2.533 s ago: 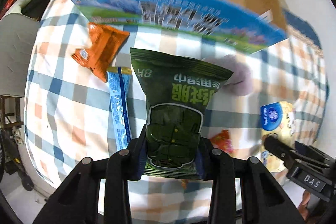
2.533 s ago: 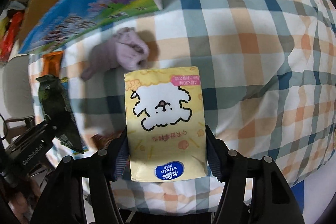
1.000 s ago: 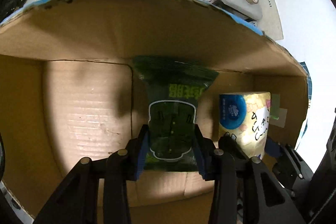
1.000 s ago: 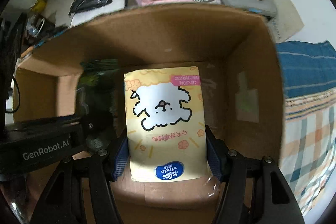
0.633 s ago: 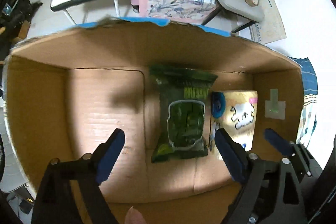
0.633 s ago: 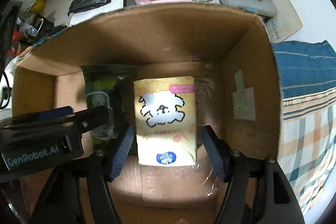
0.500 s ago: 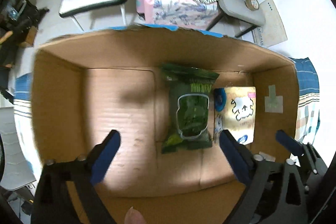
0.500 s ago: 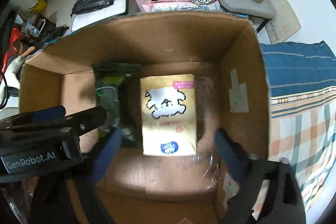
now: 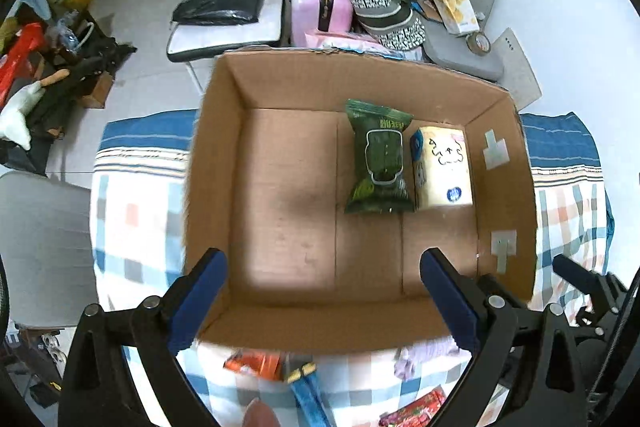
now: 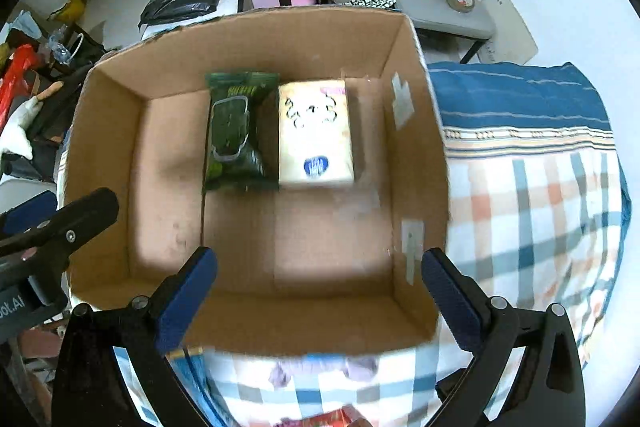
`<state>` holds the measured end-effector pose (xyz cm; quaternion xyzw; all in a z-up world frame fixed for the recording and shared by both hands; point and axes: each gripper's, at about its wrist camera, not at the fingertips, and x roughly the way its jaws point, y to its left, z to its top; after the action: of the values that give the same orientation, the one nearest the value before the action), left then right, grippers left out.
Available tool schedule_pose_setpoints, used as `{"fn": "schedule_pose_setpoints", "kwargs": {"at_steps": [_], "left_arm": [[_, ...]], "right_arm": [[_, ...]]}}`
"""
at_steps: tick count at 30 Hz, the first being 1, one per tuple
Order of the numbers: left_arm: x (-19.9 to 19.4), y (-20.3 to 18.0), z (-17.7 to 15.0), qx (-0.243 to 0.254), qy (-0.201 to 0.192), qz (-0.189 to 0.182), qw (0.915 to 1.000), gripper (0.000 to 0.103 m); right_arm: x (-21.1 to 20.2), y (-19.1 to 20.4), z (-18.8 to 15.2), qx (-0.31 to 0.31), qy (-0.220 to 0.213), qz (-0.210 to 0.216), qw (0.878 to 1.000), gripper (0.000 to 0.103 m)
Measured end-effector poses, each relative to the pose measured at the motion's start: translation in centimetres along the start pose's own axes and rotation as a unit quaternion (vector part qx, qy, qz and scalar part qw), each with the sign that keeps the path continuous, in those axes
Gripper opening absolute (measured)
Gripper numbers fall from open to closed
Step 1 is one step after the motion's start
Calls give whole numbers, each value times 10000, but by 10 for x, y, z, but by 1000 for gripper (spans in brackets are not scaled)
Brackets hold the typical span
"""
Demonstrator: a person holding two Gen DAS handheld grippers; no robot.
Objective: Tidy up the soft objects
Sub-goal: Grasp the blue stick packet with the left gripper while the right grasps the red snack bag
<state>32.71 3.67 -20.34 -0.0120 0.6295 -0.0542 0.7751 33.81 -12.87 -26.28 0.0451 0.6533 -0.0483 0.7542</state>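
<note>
— Where do we stand with the soft things?

— Two are in. I see the green wipes pack (image 9: pixel 379 158) and the yellow tissue pack (image 9: pixel 442 165) lying flat, side by side and touching, on the floor of the cardboard box (image 9: pixel 280 223), toward its far right corner.

— And your grippers?

— Both empty. The left gripper (image 9: pixel 322 301) has its jaws spread wide with nothing between them. On the right gripper (image 10: pixel 318 301) the jaws have just been opening, and only the box floor shows between them. Both hang above the box, pointing down into it.

— What is left outside?

— On the checked cloth (image 9: pixel 136 211), near the box's front wall, I count one orange packet (image 9: pixel 254 365), one blue wrapper (image 9: pixel 308 397), one pale purple cloth (image 9: pixel 426 355) and one red packet (image 9: pixel 416 407). That is four visible, partly hidden behind my fingers, so I cannot swear there are no more.

— So how far along?

— I judge about a third: two packed, at least four to fetch.
</note>
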Motion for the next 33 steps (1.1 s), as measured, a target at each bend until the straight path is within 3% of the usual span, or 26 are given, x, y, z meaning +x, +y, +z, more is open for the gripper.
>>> {"fn": "schedule_pose_setpoints", "kwargs": {"at_steps": [12, 19, 24, 27, 33], "left_arm": [[-100, -5, -66, -135, -829, 152, 9964, 99], [-118, -6, -120, -184, -846, 265, 9959, 99], [-92, 0, -168, -389, -413, 304, 9979, 99], [-63, 4, -191, -476, 17, 408, 9980, 99], [-1, 24, -233, -737, 787, 591, 9924, 99]], "right_arm": [[-108, 0, -69, -251, -877, -27, 9958, 103], [-143, -8, -116, -359, -846, 205, 9956, 103], [-116, -29, -166, 46, -143, 557, 9983, 103], [-71, -49, -203, 607, 550, 847, 9930, 103], [43, -82, -267, 2094, 1990, 1369, 9475, 103]]}}
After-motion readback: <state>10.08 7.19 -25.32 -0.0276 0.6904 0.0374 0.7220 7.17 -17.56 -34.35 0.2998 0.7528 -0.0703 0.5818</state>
